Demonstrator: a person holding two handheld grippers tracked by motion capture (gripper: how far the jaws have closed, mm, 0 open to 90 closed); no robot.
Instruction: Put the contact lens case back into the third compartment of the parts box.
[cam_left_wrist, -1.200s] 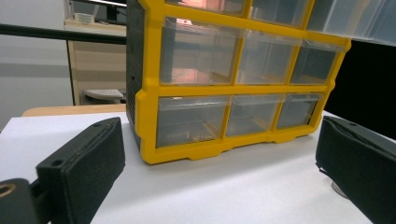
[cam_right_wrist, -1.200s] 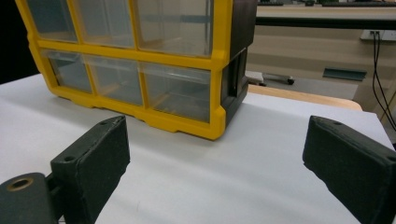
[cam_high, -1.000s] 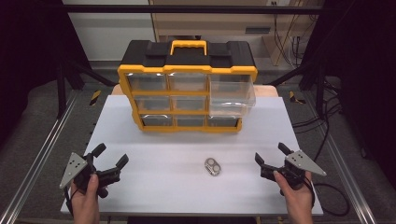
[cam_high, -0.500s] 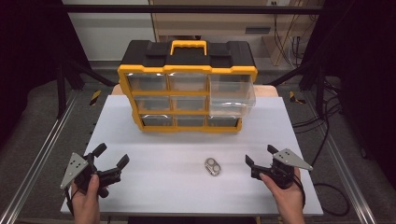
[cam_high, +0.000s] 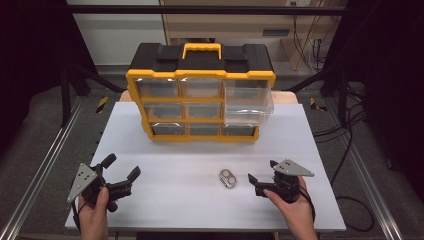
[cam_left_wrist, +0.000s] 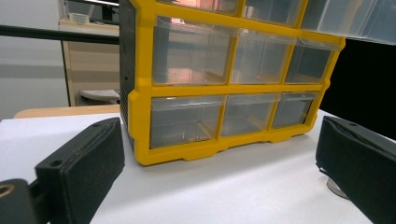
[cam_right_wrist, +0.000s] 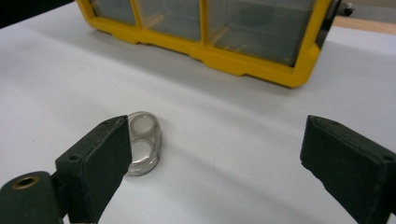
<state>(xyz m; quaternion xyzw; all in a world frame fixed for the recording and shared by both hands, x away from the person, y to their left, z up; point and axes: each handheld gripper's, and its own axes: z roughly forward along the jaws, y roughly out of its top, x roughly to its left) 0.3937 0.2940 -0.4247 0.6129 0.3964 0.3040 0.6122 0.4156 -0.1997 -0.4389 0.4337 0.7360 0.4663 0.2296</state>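
Two grippers rest low on a white table (cam_high: 165, 165). Nothing is picked up yet: the metal piece (cam_high: 228, 178), a small double ring, lies flat at six o'clock from the organizer (cam_high: 200, 100). The right gripper (cam_high: 263, 176), jaws spread and empty, sits at three o'clock just beside it. The left gripper (cam_high: 121, 168), also spread and empty, waits at nine o'clock, well apart. One clear drawer (cam_high: 248, 102), top right, stands pulled out and looks empty; grasping and stowing remain.
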